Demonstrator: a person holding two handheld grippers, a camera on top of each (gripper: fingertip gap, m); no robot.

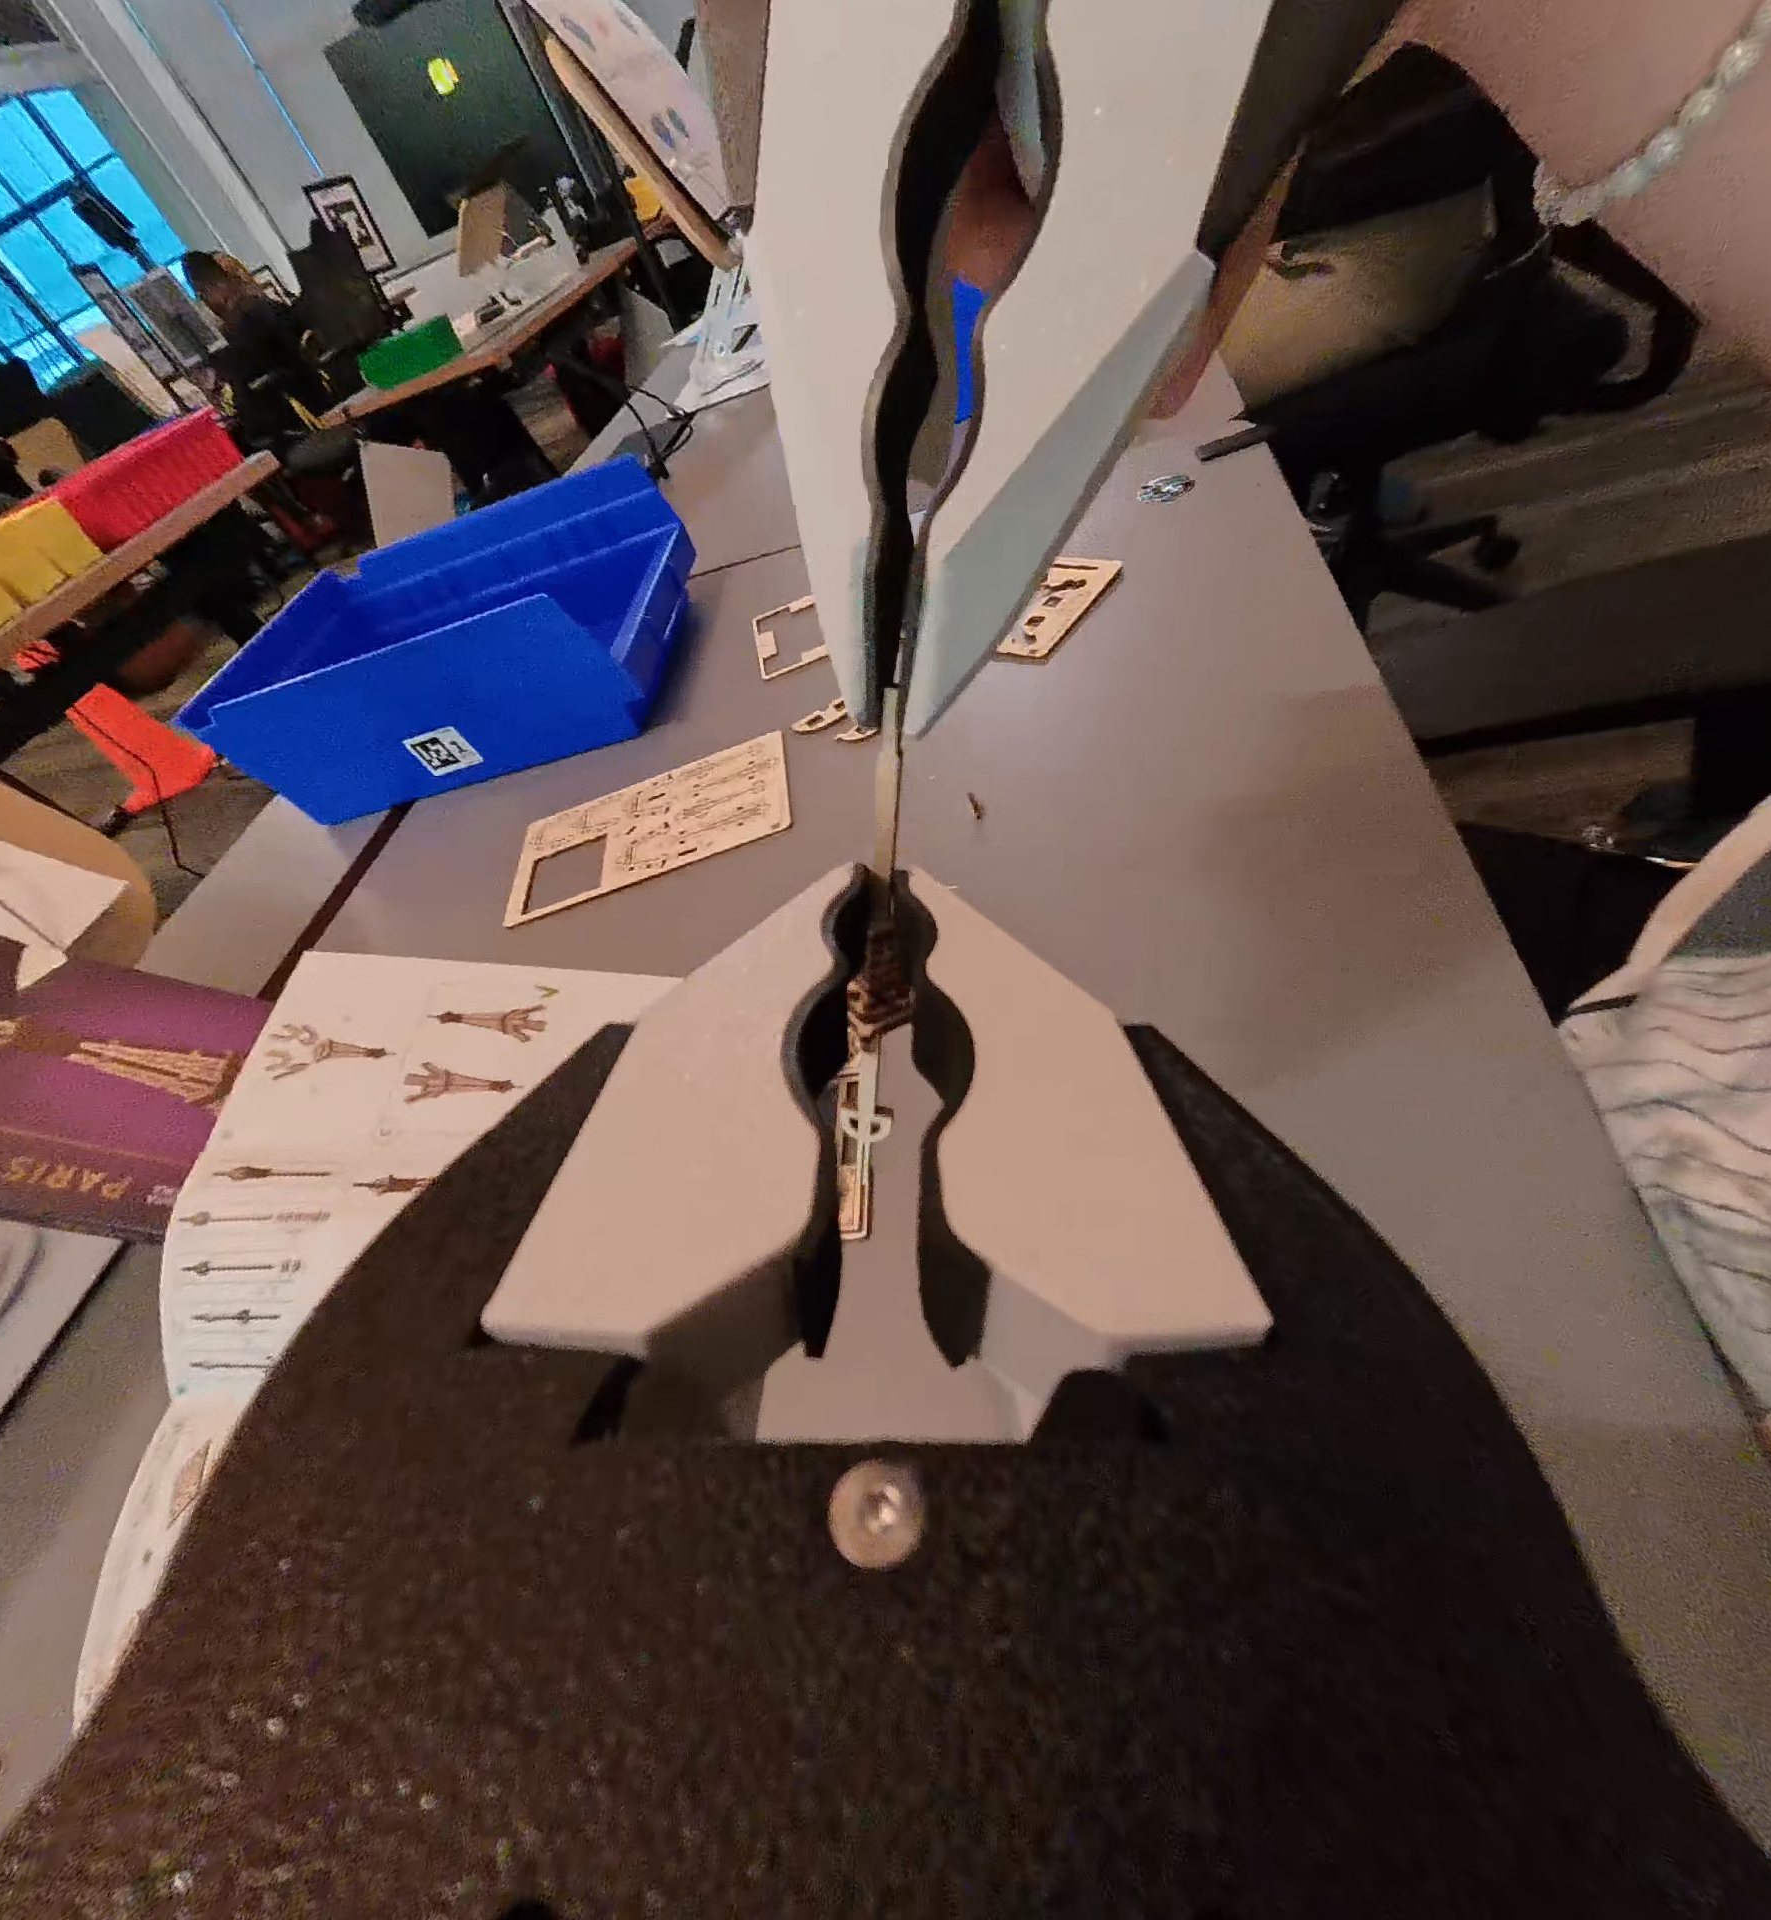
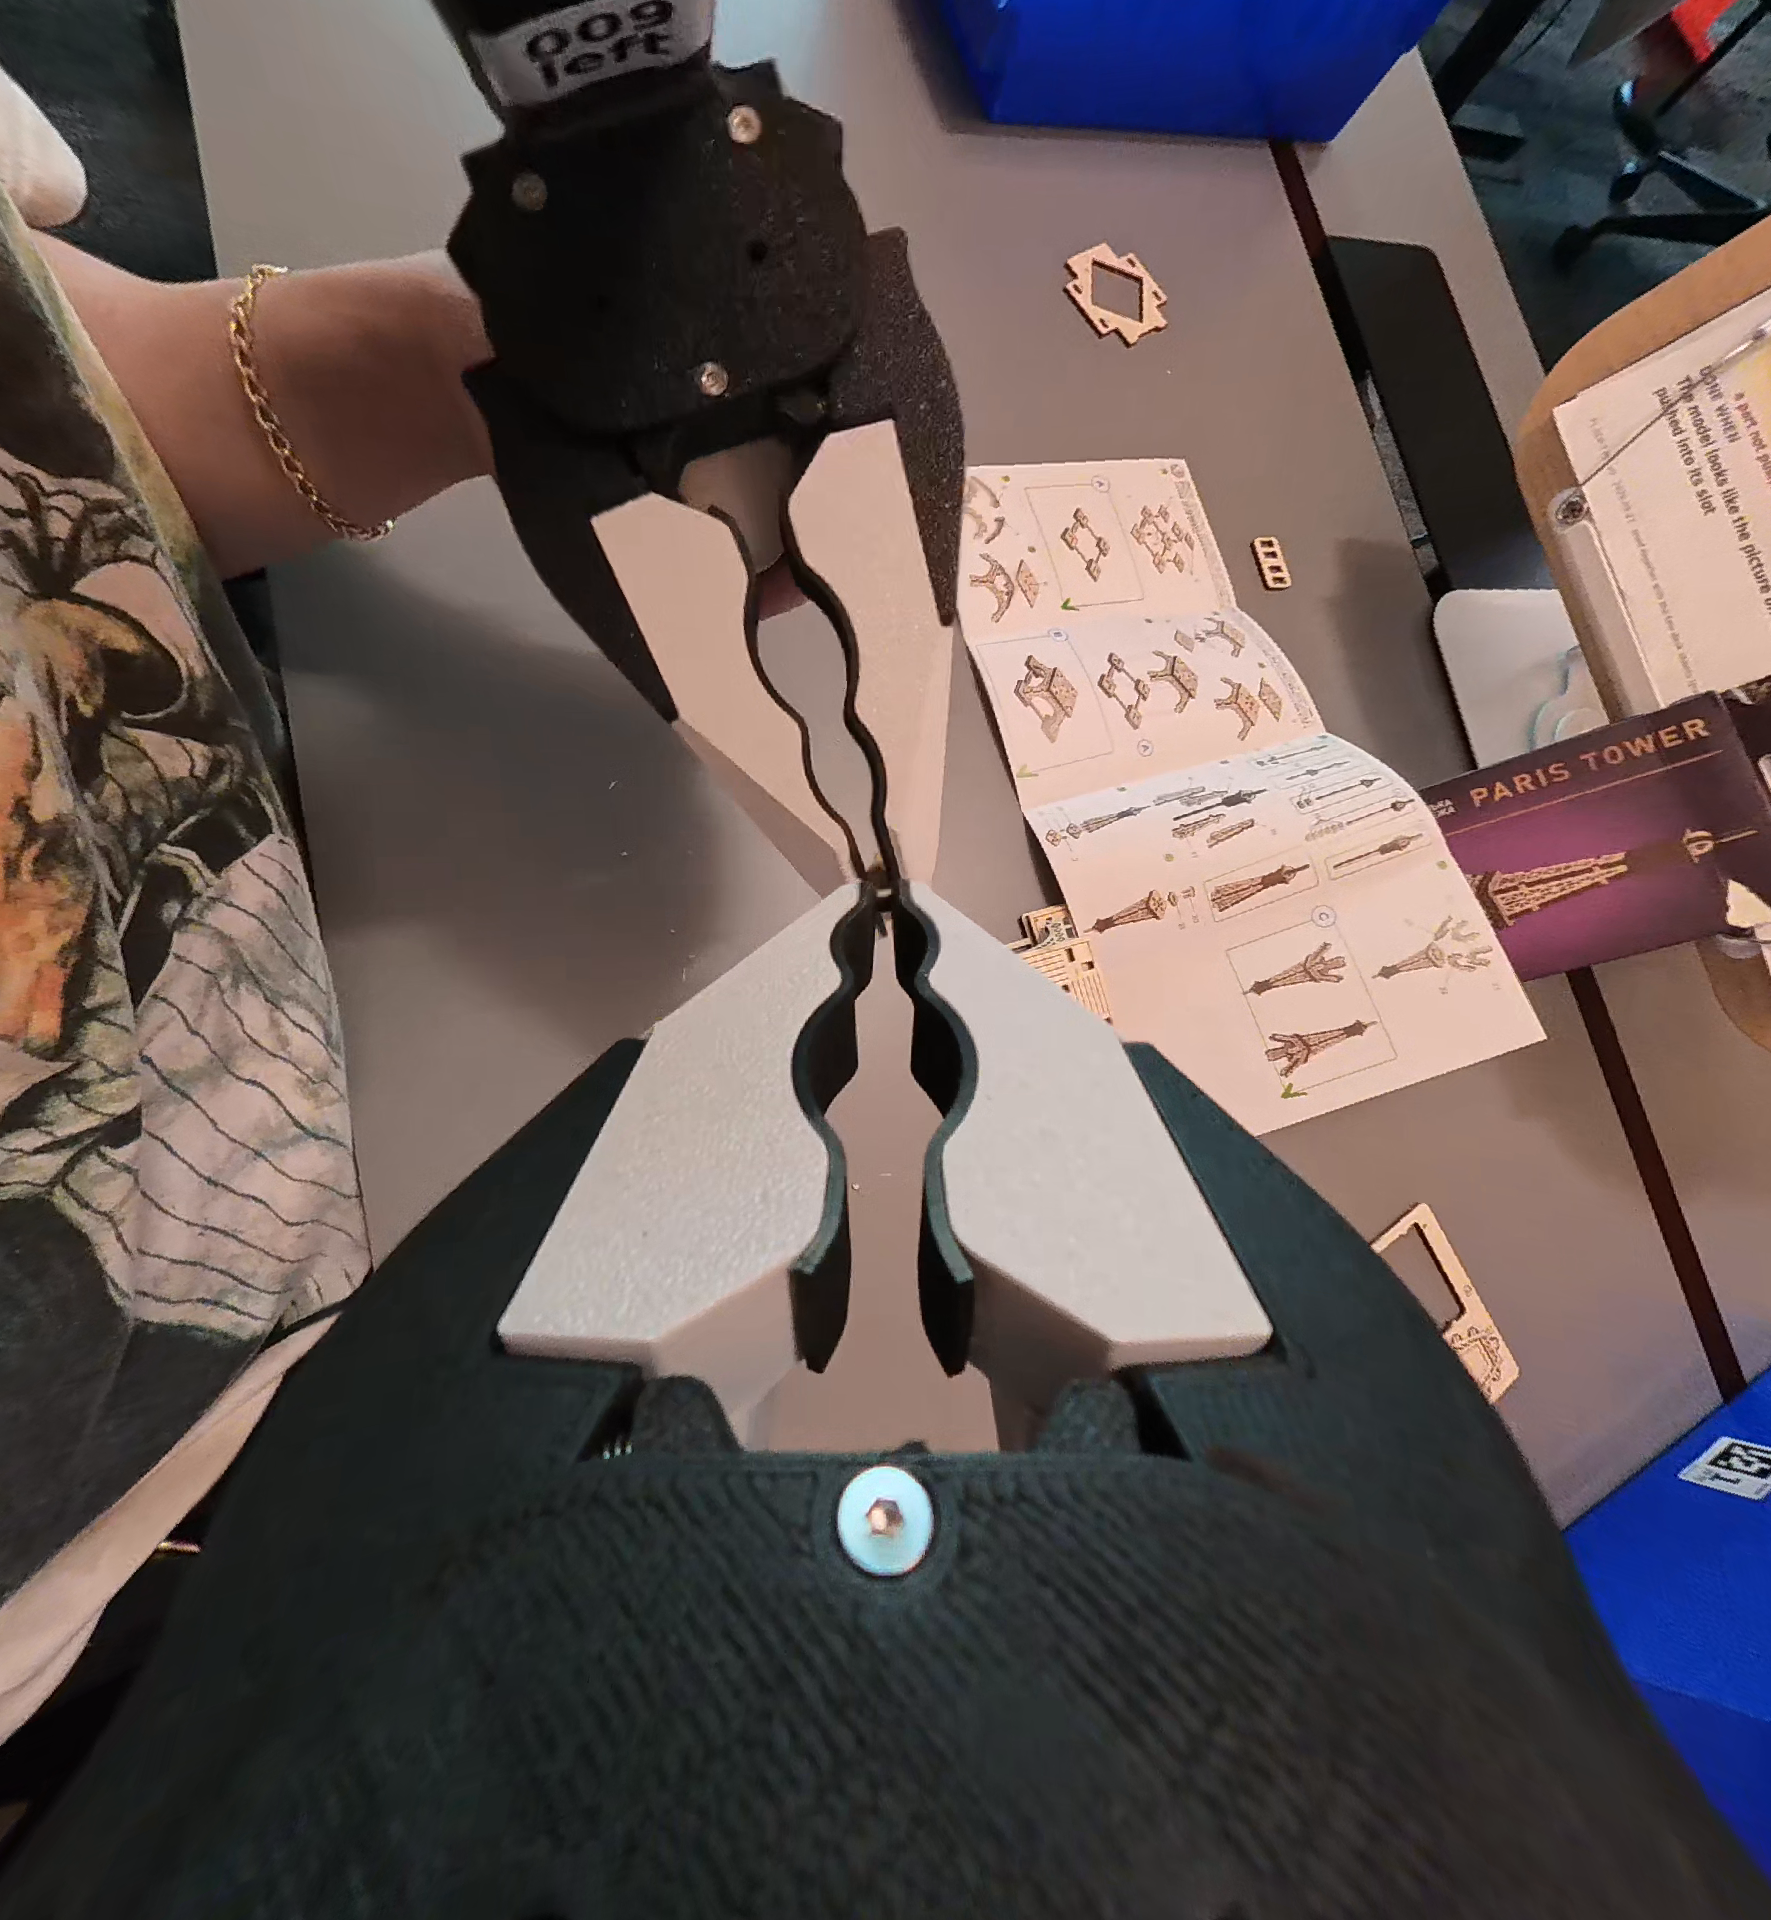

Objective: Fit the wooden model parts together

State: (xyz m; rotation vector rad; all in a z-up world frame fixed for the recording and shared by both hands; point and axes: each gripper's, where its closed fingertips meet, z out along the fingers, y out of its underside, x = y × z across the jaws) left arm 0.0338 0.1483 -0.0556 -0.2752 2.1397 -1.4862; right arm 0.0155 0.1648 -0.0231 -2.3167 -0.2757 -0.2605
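Wood spire (image 1: 868,1039): long axis runs along left gripper (image 1: 886,883) fingers; pinched inside, above grey table (image 1: 1224,831)
Thin strip (image 1: 891,790): tip-to-tip btwn both; right gripper (image 1: 896,707) pinching far end
Fit: push along axis, prob.

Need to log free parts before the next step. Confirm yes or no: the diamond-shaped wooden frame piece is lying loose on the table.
Yes. In the right wrist view the diamond-shaped wooden frame piece lies flat on the grey table, touched by neither gripper.
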